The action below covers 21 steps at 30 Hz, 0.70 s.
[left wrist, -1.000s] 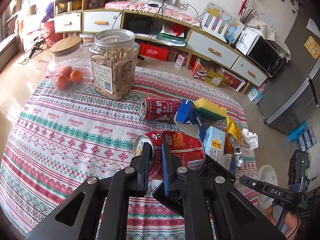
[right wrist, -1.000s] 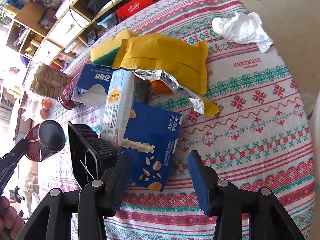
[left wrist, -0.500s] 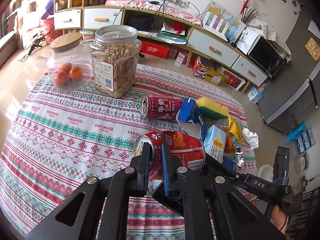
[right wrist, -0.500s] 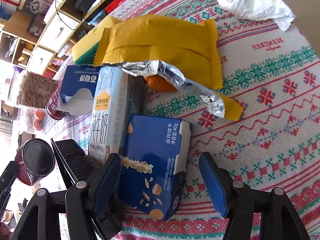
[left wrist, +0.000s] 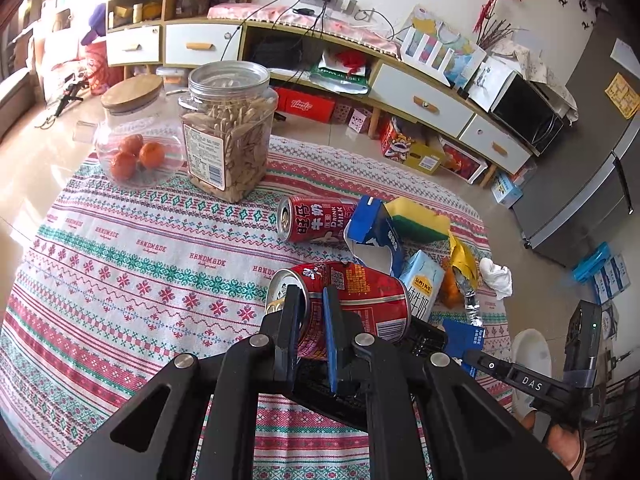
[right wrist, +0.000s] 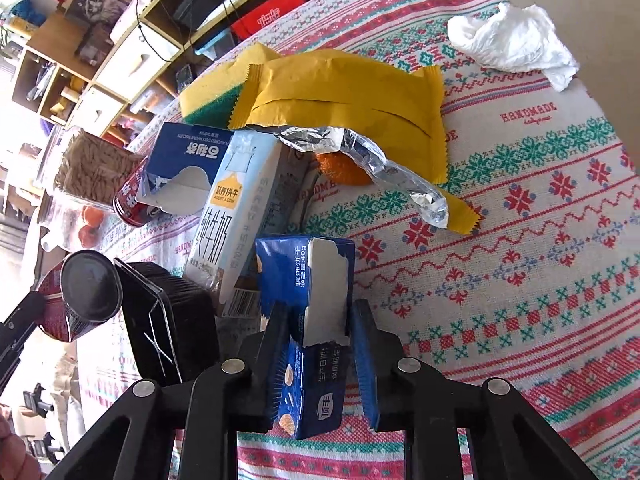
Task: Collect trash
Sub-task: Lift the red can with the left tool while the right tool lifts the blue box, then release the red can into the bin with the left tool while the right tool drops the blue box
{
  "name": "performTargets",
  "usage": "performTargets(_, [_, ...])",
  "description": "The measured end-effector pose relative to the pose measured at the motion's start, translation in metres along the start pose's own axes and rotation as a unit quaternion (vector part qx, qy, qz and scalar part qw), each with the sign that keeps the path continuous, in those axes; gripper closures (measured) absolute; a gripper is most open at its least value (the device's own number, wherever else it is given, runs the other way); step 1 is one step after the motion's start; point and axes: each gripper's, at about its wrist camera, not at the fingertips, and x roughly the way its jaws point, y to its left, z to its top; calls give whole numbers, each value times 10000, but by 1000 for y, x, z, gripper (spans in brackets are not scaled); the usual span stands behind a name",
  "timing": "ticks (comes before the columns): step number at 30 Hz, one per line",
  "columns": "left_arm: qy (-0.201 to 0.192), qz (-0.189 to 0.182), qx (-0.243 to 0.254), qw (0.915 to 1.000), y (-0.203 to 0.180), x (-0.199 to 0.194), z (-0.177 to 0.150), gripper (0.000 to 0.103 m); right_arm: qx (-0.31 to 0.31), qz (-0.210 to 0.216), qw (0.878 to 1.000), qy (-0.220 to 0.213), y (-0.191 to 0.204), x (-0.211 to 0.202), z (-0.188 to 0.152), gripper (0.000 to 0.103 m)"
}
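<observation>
The blue cookie box (right wrist: 316, 320) sat between the two fingers of the right tool (right wrist: 320, 360), which had closed in on its sides and held it, tipped up on its edge just above the surface (right wrist: 520, 280). The box was torn open at the top and looked empty, so it was likely very light. Its thin card walls would bend if squeezed hard, so the flat sides near the closed bottom end seemed the best place to hold.

The left tool (left wrist: 310, 336) held a red can (left wrist: 348, 300) lying sideways, one finger inside the open mouth and one outside on the wall. The can looked light and smooth, maybe a bit slippery, and its thin metal could dent.

A black plastic tray (right wrist: 168, 320) lay right under the can. Beside it stood a pale milk carton (right wrist: 232, 216), and behind that lay a torn blue box (right wrist: 188, 168) and a second red can (left wrist: 316, 220). A yellow wrapper (right wrist: 344, 96) with shiny foil covered a small orange thing. A sponge (left wrist: 416, 220) was past it, and a crumpled tissue (right wrist: 512, 44) lay near the edge. Two jars (left wrist: 228, 128) stood well apart from the trash.
</observation>
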Motion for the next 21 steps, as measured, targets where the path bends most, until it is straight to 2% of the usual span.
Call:
performTargets(10, [-42,-240,502,9984,-45,-15,-14,92,48,-88,9992,-380,-22,-58,-2,76])
performTargets(18, [98,-703,1263,9894,-130,-19,-41,92,298,29,9963,-810,-54,-117,2,76])
performTargets(21, [199,-858,1487,9849,-165,-11,-54,92,315,-176,9925,-1166,-74,-149,8,75])
